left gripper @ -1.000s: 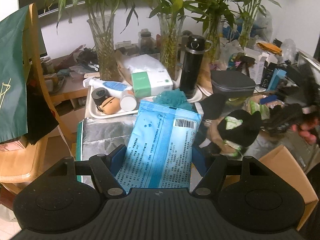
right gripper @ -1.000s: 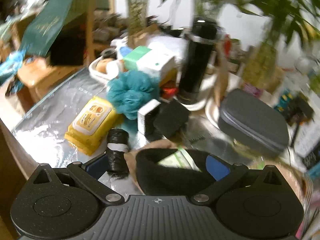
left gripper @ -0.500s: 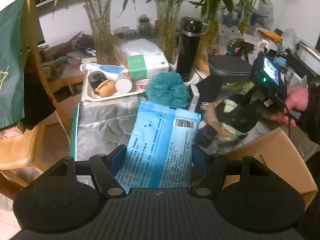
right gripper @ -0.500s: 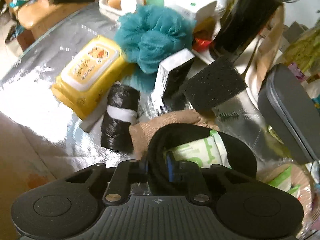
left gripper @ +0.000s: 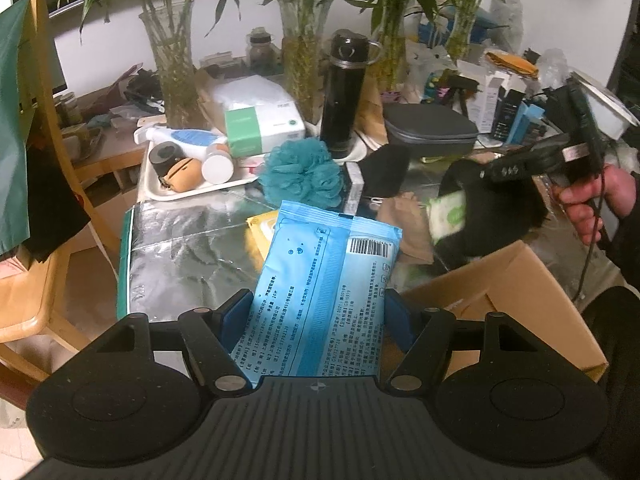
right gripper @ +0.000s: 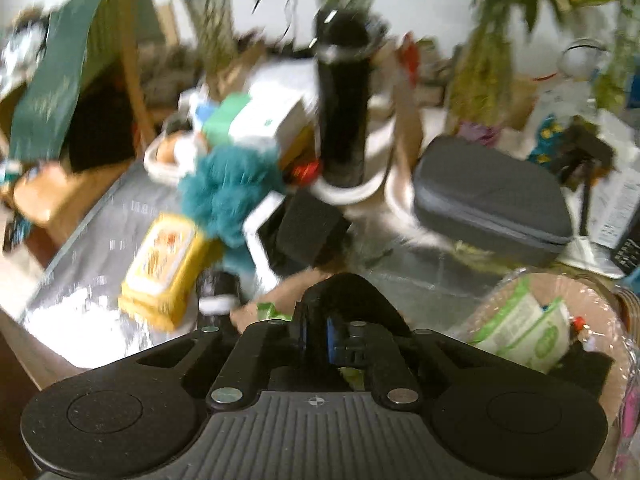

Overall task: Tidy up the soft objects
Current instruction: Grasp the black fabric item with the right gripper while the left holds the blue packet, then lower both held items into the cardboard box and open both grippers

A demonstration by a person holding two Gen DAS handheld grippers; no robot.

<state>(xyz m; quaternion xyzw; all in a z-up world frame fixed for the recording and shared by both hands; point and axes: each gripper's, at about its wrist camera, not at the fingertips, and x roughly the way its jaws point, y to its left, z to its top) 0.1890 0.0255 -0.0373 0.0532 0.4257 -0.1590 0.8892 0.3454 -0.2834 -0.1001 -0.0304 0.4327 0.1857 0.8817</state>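
Your right gripper [right gripper: 316,334] has just been closing and now pinches the black fabric band [right gripper: 348,300]; your left gripper [left gripper: 316,320] clamps the blue wipes pack [left gripper: 320,280]. Keep both pinches firm; lower each into the cardboard box [left gripper: 520,280] beyond your fingertips.

Table [left gripper: 180,256]: bare foil stretch at front left, open for passage. Beyond it the white tray [left gripper: 160,192], teal pouf [left gripper: 302,178] and yellow wipes pack [right gripper: 164,264] crowd the middle. Black flask [left gripper: 344,96] and vases [left gripper: 172,68] wall off the back. Cardboard box [left gripper: 516,280] blocks front right.
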